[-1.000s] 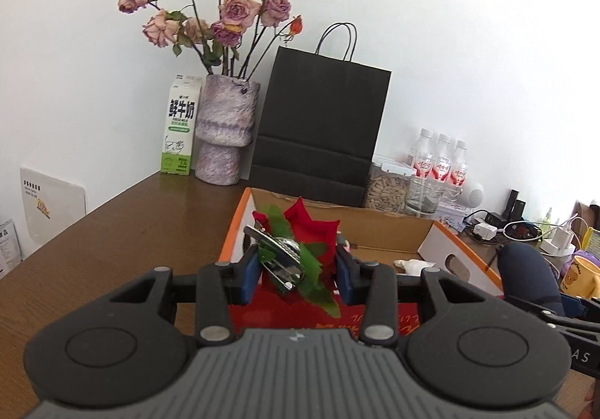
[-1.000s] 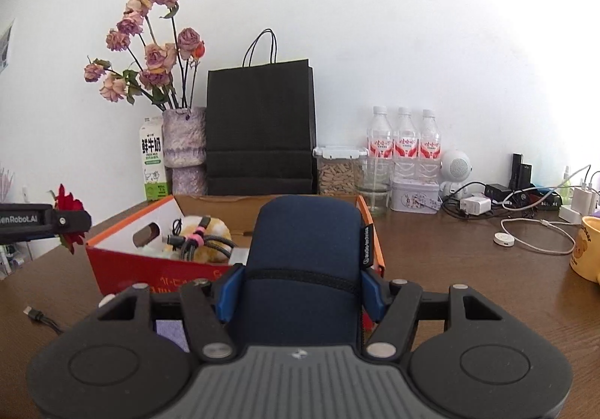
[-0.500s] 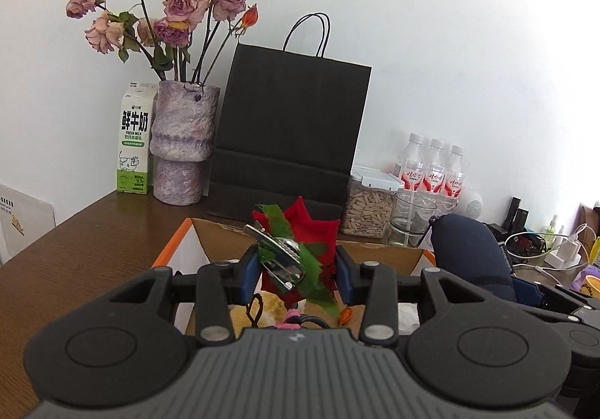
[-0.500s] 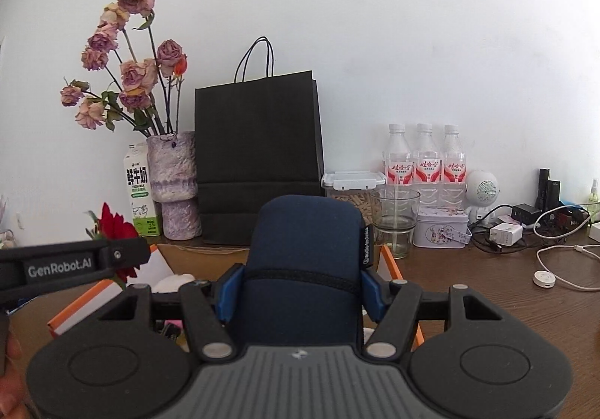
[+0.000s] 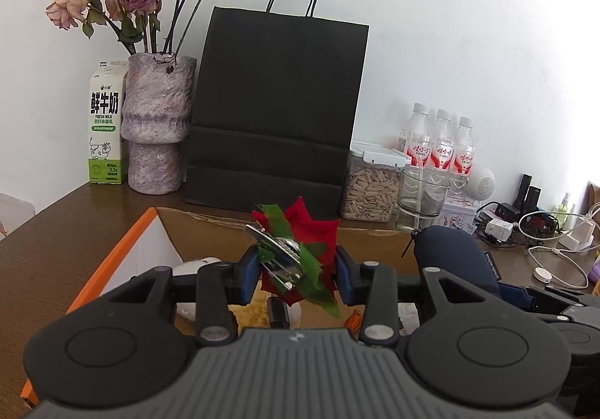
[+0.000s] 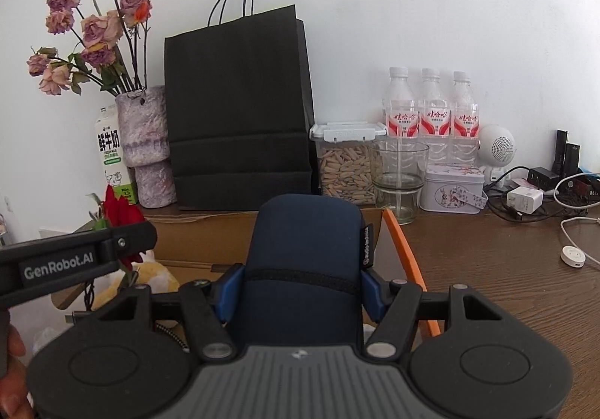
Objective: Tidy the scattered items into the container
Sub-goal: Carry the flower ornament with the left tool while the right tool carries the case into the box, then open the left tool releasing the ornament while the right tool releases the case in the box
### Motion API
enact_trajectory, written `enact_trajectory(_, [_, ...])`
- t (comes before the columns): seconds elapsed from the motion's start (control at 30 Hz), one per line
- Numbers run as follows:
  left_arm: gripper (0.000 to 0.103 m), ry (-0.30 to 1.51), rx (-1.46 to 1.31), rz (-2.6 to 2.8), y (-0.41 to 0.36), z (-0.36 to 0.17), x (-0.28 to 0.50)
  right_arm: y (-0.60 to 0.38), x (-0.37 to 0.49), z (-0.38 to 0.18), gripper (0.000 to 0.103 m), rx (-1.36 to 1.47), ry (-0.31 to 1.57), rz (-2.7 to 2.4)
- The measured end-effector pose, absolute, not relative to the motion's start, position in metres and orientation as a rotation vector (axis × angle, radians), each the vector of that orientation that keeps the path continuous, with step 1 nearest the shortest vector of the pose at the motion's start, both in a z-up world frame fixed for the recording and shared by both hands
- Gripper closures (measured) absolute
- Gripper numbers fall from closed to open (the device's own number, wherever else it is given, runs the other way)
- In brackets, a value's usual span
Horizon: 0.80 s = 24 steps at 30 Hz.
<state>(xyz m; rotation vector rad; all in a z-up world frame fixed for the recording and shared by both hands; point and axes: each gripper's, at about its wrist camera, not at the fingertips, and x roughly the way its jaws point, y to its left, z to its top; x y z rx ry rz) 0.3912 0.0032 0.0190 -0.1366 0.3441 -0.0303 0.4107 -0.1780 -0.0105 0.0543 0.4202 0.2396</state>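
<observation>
Status: both grippers loaded and over the cardboard box (image 5: pixel 210 231), nothing released yet.

Left gripper (image 5: pixel 298 274): jaws narrow, clamped on the red fabric flower (image 5: pixel 311 239) (green leaves, plus a shiny metal clip-like piece on it, can't tell exactly what). It hangs above the box interior, near the back wall.

Right gripper (image 6: pixel 300 288): jaws about mid-width, pads pressed on both sides of the navy pouch (image 6: pixel 307 250). Pouch sits upright in the grip, over the right side of the box, just inside the orange edge (image 6: pixel 403 243).

Already in the box: a yellow plush thing (image 6: pixel 150 276), something white, a braided cable (image 6: pixel 170 331), a small orange bit. So part of the tidying looks done.

Left to do, my read: lower both, open, drop flower and pouch in. Table around the box looks clear of loose task items in these views (the chargers and cables (image 6: pixel 543 194) far right look like background clutter, not certain).

Risk: pouch is bulky, may land on the box rim rather than inside.
</observation>
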Motion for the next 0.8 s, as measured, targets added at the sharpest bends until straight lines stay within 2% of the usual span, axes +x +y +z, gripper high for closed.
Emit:
enact_trajectory(0.2, [0.062, 0.359, -0.125, -0.025, 0.002, 0.017, 0.392, -0.176, 0.406, -0.01, 0.04, 0.033, 0.409, 0.239])
enact_trajectory(0.3, [0.056, 0.348, -0.106, -0.016, 0.0, 0.016, 0.389, -0.178, 0.403, -0.009, 0.038, 0.038, 0.398, 0.235])
enact_trajectory(0.37, [0.04, 0.33, -0.077, 0.014, -0.002, 0.016, 0.388, -0.181, 0.401, -0.007, 0.037, 0.057, 0.394, 0.236])
enact_trajectory(0.4, [0.022, 0.322, -0.067, 0.033, -0.002, 0.016, 0.387, -0.182, 0.4, -0.006, 0.037, 0.065, 0.389, 0.234])
enact_trajectory(0.43, [0.011, 0.305, -0.066, 0.066, -0.002, 0.017, 0.385, -0.184, 0.398, -0.004, 0.036, 0.07, 0.377, 0.23])
enact_trajectory(0.5, [0.0, 0.274, -0.074, 0.105, 0.001, 0.02, 0.382, -0.187, 0.393, 0.0, 0.022, 0.069, 0.348, 0.217])
enact_trajectory(0.53, [0.0, 0.264, -0.084, 0.107, 0.003, 0.021, 0.38, -0.188, 0.39, 0.002, 0.016, 0.069, 0.335, 0.216])
enact_trajectory(0.57, [0.0, 0.254, -0.1, 0.104, 0.006, 0.022, 0.379, -0.189, 0.386, 0.004, 0.004, 0.069, 0.319, 0.219])
enact_trajectory(0.6, [0.0, 0.245, -0.111, 0.106, 0.007, 0.022, 0.377, -0.189, 0.383, 0.005, 0.0, 0.067, 0.303, 0.221])
enact_trajectory(0.8, [0.0, 0.24, -0.122, 0.136, 0.009, 0.021, 0.375, -0.184, 0.374, 0.009, 0.0, 0.038, 0.278, 0.236])
